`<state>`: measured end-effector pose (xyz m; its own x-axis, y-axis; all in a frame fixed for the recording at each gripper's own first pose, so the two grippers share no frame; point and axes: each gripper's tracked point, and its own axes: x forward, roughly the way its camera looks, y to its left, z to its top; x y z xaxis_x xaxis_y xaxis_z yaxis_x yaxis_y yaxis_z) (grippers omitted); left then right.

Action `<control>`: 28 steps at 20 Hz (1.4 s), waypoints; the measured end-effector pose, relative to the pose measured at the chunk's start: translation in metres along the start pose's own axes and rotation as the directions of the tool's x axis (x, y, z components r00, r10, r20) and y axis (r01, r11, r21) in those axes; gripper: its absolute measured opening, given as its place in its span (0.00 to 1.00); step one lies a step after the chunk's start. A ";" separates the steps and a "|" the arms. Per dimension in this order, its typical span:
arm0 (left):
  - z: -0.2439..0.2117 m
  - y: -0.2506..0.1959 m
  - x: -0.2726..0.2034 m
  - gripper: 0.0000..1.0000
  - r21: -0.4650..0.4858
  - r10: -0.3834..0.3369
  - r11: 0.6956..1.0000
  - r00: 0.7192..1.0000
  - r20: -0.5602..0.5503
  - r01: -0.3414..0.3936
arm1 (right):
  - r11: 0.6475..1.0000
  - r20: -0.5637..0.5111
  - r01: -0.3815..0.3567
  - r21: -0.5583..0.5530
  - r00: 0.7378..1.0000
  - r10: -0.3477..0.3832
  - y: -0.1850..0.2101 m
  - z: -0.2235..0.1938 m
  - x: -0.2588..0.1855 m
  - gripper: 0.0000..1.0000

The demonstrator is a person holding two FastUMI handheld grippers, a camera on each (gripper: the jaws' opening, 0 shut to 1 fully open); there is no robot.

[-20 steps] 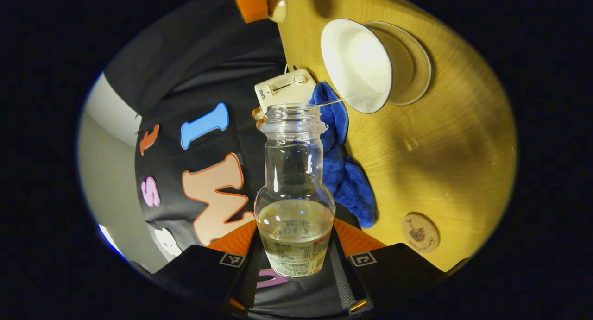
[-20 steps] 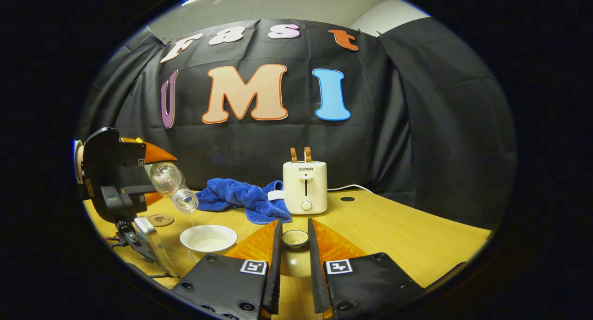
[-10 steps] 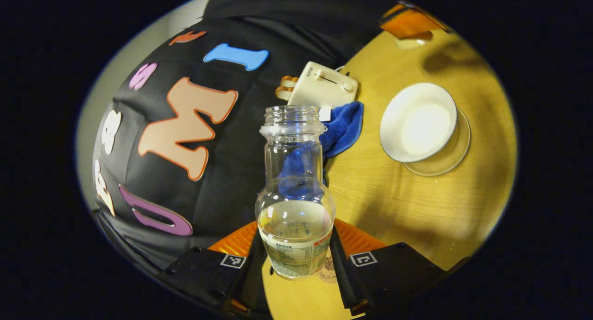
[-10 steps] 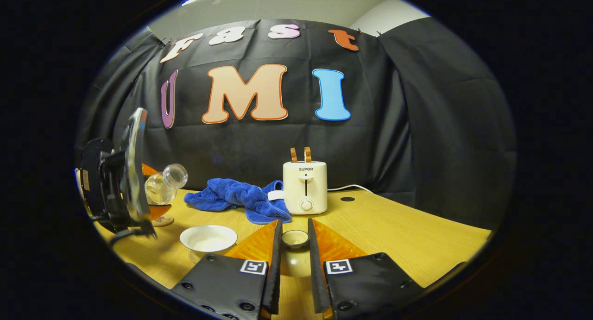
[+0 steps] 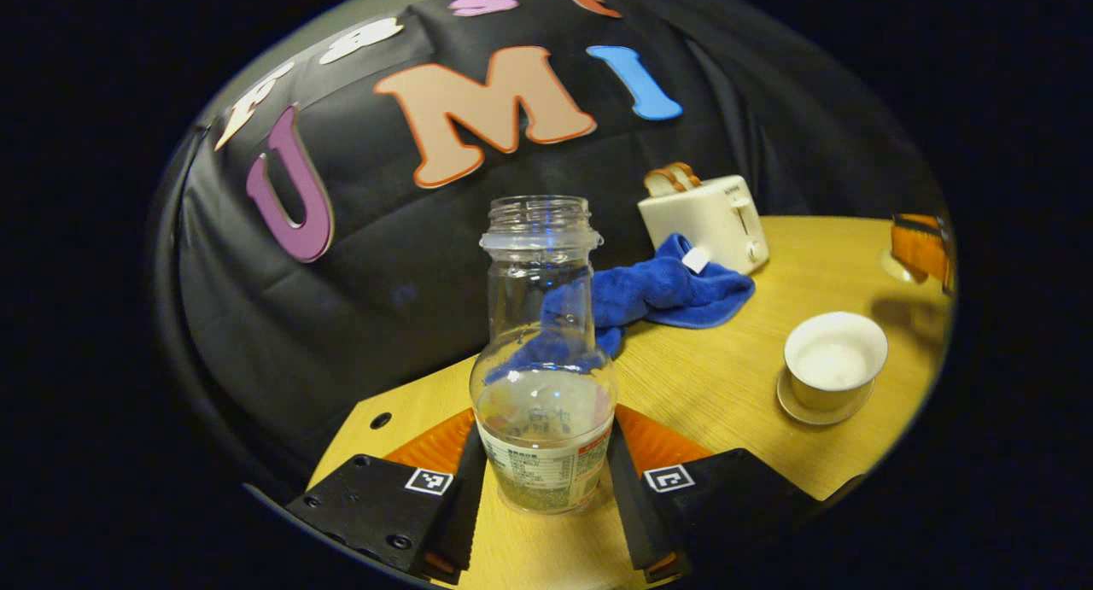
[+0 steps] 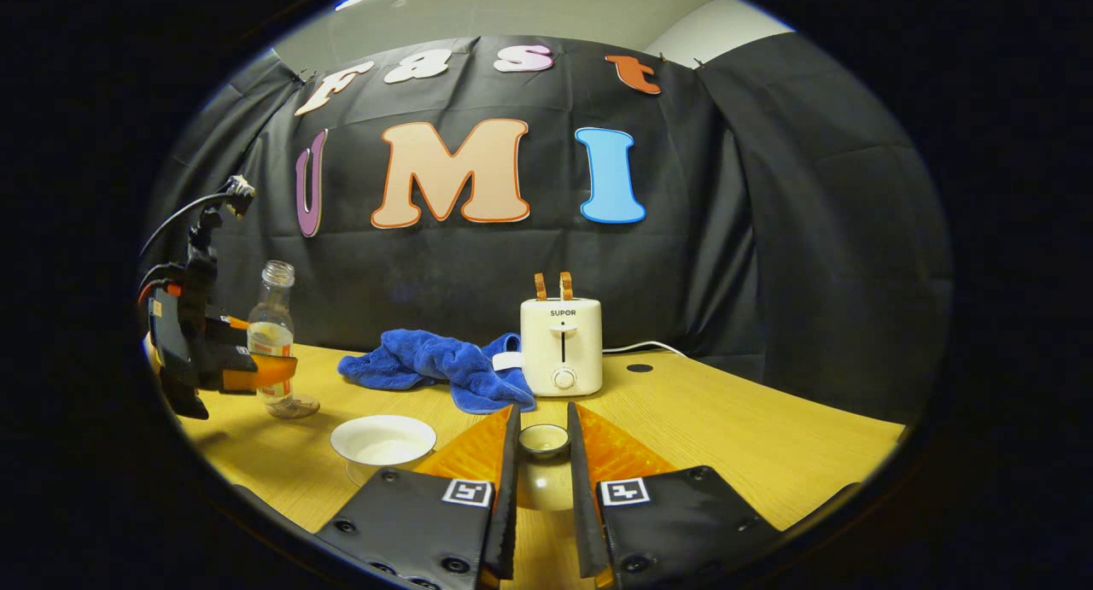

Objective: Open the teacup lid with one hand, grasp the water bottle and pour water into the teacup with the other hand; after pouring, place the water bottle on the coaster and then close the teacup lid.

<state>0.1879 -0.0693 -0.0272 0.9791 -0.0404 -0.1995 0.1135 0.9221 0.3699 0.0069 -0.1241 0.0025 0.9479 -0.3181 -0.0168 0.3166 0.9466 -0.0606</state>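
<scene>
My left gripper (image 5: 543,428) is shut on the clear water bottle (image 5: 541,334), which stands upright with a little water in its base. In the right gripper view the same bottle (image 6: 271,330) is held by the left gripper (image 6: 256,370) right over the round wooden coaster (image 6: 293,408); whether it touches the coaster I cannot tell. The white teacup (image 5: 834,359) stands uncovered on its glass saucer (image 5: 815,411), with water in it, and also appears as the teacup (image 6: 383,439). My right gripper (image 6: 543,426) is shut on the teacup lid (image 6: 544,441), held above the table to the cup's right.
A cream toaster (image 6: 561,347) stands at the back of the wooden table (image 6: 751,436), its cord trailing right. A crumpled blue cloth (image 6: 435,364) lies left of the toaster, behind the cup. The black cloth wall closes the back.
The left gripper has swung the bottle from a tilted pouring pose over the cup back to upright and carried it left and down over the coaster. The right gripper has held still with the lid.
</scene>
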 end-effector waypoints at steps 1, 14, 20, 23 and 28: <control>0.004 0.001 0.000 0.66 -0.043 0.015 0.999 1.000 0.004 -0.015 | 1.000 0.000 0.000 0.000 1.000 0.000 0.000 0.001 0.000 0.31; -0.002 -0.004 0.012 0.67 -0.312 -0.019 0.950 1.000 -0.005 0.017 | 1.000 0.003 -0.003 -0.001 1.000 0.003 0.001 0.000 0.001 0.32; -0.005 -0.007 0.019 0.70 -0.330 -0.020 0.944 1.000 0.007 0.021 | 1.000 0.003 -0.003 0.000 1.000 0.003 0.000 0.000 0.001 0.31; -0.006 -0.004 0.019 0.73 -0.338 -0.002 0.941 1.000 0.007 0.005 | 1.000 0.004 -0.003 0.000 1.000 0.003 0.000 0.000 0.002 0.31; -0.003 -0.002 0.016 0.93 -0.367 0.013 0.930 0.999 0.037 0.002 | 1.000 0.004 -0.003 0.000 1.000 0.003 0.001 0.000 0.002 0.31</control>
<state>0.2029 -0.0706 -0.0336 0.9860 -0.0429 -0.1612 0.0451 0.9989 0.0104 0.0089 -0.1240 0.0020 0.9490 -0.3149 -0.0130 0.3136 0.9476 -0.0609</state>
